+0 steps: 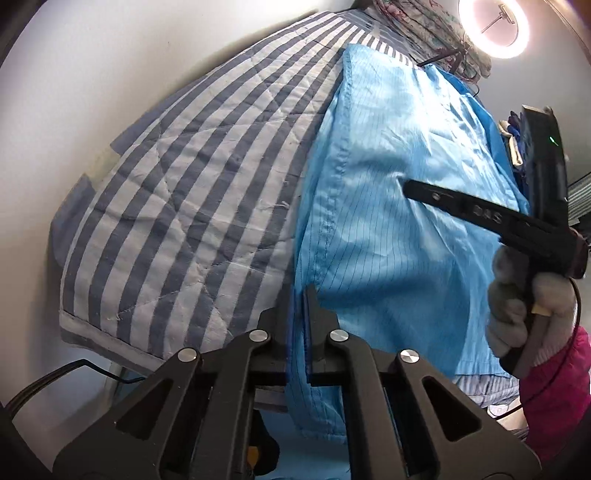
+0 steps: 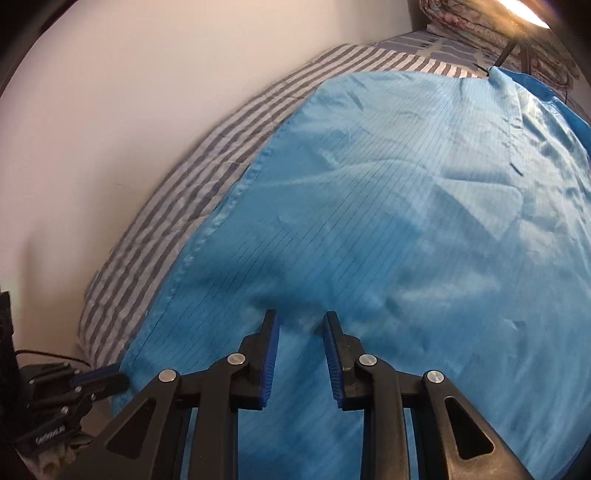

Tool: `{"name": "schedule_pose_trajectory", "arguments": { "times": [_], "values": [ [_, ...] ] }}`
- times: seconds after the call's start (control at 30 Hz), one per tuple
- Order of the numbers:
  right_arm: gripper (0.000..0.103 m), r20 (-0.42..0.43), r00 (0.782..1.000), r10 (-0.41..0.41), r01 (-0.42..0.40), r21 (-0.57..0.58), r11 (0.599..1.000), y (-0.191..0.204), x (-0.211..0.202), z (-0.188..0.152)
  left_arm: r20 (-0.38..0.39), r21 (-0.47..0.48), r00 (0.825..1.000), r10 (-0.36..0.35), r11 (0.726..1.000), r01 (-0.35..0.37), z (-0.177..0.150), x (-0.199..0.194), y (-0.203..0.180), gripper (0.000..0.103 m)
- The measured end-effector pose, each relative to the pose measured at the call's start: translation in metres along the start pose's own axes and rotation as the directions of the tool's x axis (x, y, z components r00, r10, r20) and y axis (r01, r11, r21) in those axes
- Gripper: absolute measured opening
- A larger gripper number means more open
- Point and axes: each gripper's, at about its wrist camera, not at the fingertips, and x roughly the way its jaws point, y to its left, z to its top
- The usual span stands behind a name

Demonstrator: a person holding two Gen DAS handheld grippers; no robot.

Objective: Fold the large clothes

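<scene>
Left wrist view: my left claw point(image 1: 297, 306) is clamped on the near hem of the blue garment point(image 1: 399, 221), which lies spread along the bed's striped quilt point(image 1: 192, 192), its long axis running away from me toward the ring light point(image 1: 493, 27). My right claw point(image 2: 300, 325) hovers part-open directly above the cloth with nothing between its pads, so it is the free one for the next pinch. The fabric looks thin, slick, finely pinstriped and softly creased; the quilt is padded and stitched.

Left tongs point(image 1: 297, 317) are clamped on the near edge of the light blue pinstriped garment point(image 1: 388, 221), spread over a blue-and-white striped quilt point(image 1: 177, 206). Right tongs point(image 1: 410, 186) hover above it, gripped by a white-gloved hand point(image 1: 517, 310).
</scene>
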Motion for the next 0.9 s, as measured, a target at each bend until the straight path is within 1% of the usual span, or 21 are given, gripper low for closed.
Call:
{"name": "schedule_pose_trajectory", "arguments": {
  "times": [0.03, 0.07, 0.13, 0.2, 0.27, 0.33, 0.37, 0.4, 0.43, 0.53, 0.63, 0.7, 0.83, 0.87, 0.9],
  "values": [
    [0.025, 0.011, 1.0, 0.002, -0.002, 0.005, 1.0, 0.002, 0.005, 0.002, 0.003, -0.008, 1.0, 0.004, 1.0, -0.004, 0.0, 0.0, 0.002, 0.001],
    [0.025, 0.022, 1.0, 0.002, -0.002, 0.008, 1.0, 0.005, 0.008, 0.004, 0.007, -0.013, 1.0, -0.013, 1.0, 0.013, 0.001, -0.002, 0.004, 0.001],
    [0.025, 0.022, 1.0, -0.002, 0.002, -0.009, 1.0, 0.014, 0.009, 0.009, 0.013, -0.001, 1.0, -0.012, 1.0, 0.012, 0.001, -0.006, 0.003, 0.001],
    [0.025, 0.022, 1.0, 0.015, -0.014, -0.048, 0.999, 0.023, 0.004, 0.008, 0.018, -0.034, 1.0, -0.015, 0.999, 0.015, 0.001, -0.011, 0.008, 0.001],
    [0.025, 0.031, 0.998, 0.047, -0.044, -0.083, 0.996, 0.028, -0.009, 0.004, 0.029, -0.072, 0.999, -0.042, 0.996, 0.044, 0.004, -0.017, 0.015, 0.003],
    [0.024, 0.043, 0.997, 0.058, -0.054, -0.104, 0.993, 0.029, -0.021, -0.002, 0.033, -0.069, 0.997, -0.066, 0.995, 0.068, 0.007, -0.02, 0.017, 0.021],
    [0.025, 0.052, 0.997, 0.054, -0.048, -0.105, 0.993, 0.026, -0.027, -0.006, 0.03, -0.066, 0.996, -0.08, 0.994, 0.082, 0.008, -0.02, 0.017, 0.044],
    [0.025, 0.054, 0.997, 0.05, -0.045, -0.1, 0.994, 0.024, -0.03, -0.008, 0.032, -0.069, 0.996, -0.089, 0.993, 0.091, 0.009, -0.019, 0.017, 0.056],
    [0.025, 0.051, 0.998, 0.043, -0.039, -0.087, 0.995, 0.02, -0.033, -0.012, 0.031, -0.069, 0.995, -0.092, 0.993, 0.094, 0.01, -0.017, 0.015, 0.056],
    [0.025, 0.044, 0.997, 0.059, -0.058, -0.032, 0.998, 0.006, -0.037, -0.024, 0.013, -0.081, 0.995, -0.102, 0.991, 0.103, 0.014, -0.006, 0.012, 0.056],
    [0.025, 0.054, 0.996, 0.066, -0.068, 0.034, 0.997, -0.01, -0.036, -0.035, -0.005, -0.151, 0.991, -0.137, 0.979, 0.135, 0.022, 0.008, 0.018, 0.056],
    [0.026, 0.054, 0.997, 0.063, -0.067, 0.069, 0.995, -0.016, -0.03, -0.038, 0.0, -0.191, 0.987, -0.16, 0.969, 0.157, 0.027, 0.015, 0.021, 0.056],
    [0.028, 0.062, 0.99, 0.124, -0.132, 0.149, 0.98, -0.022, -0.01, -0.032, 0.009, -0.186, 0.984, -0.178, 0.967, 0.177, 0.034, 0.021, 0.018, 0.056],
    [0.028, 0.061, 0.988, 0.139, -0.148, 0.167, 0.975, -0.022, -0.005, -0.03, 0.013, -0.185, 0.985, -0.175, 0.967, 0.174, 0.035, 0.022, 0.017, 0.055],
    [0.028, 0.07, 0.985, 0.16, -0.17, 0.183, 0.968, -0.022, -0.002, -0.028, 0.019, -0.175, 0.985, -0.173, 0.969, 0.173, 0.036, 0.023, 0.015, 0.044]
  ]
}}
